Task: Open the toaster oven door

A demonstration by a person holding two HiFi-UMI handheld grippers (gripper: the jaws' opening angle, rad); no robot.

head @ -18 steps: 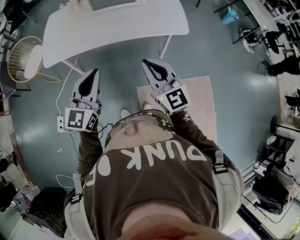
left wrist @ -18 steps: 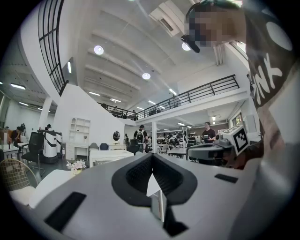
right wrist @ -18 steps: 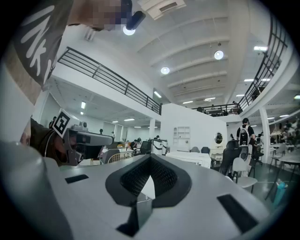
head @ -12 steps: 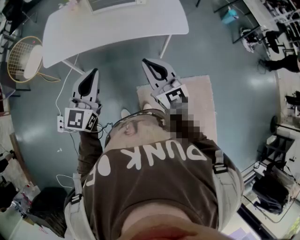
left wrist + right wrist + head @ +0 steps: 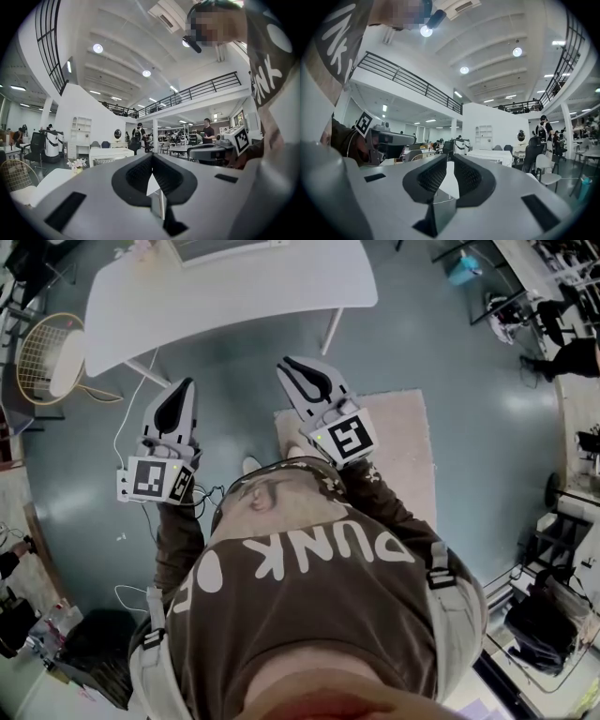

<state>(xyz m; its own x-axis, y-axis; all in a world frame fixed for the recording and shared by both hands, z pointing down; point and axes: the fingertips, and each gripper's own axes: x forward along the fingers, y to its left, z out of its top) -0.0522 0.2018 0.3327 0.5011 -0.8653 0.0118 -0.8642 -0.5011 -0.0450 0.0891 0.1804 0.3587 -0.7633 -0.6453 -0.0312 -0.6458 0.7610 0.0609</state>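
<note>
A: Head view is showing you standing back from the white table [image 5: 234,306]. The toaster oven [image 5: 225,247] is sitting at the table's far side, cut off by the top edge of the frame. Both claws are hanging well short of it.

B: How are the claws standing?

A: Your left gripper [image 5: 189,382] is holding its jaws pressed together on nothing. Your right gripper [image 5: 285,363] is showing a narrow slit between its jaws, with nothing in it.

B: So what am I risking from here?

A: Your footing, first. A power strip [image 5: 122,486] is lying on the floor at your left, and the rug [image 5: 403,456] is spreading under your right side. If you are watching the oven while stepping in, you are inviting a snag or a stumble.

B: And at the oven itself?

A: You are reaching across the whole tabletop, so you are arriving stretched and less steady. I am not making out the door handle. The oven is probably the small white box with a grille in both gripper views, but it is too tiny to read. If that slit is narrower than the handle, the pads are going to glance off it. And if you are pulling on a light oven with nothing bracing it, the whole box may be sliding towards you instead of the door swinging down.
</note>
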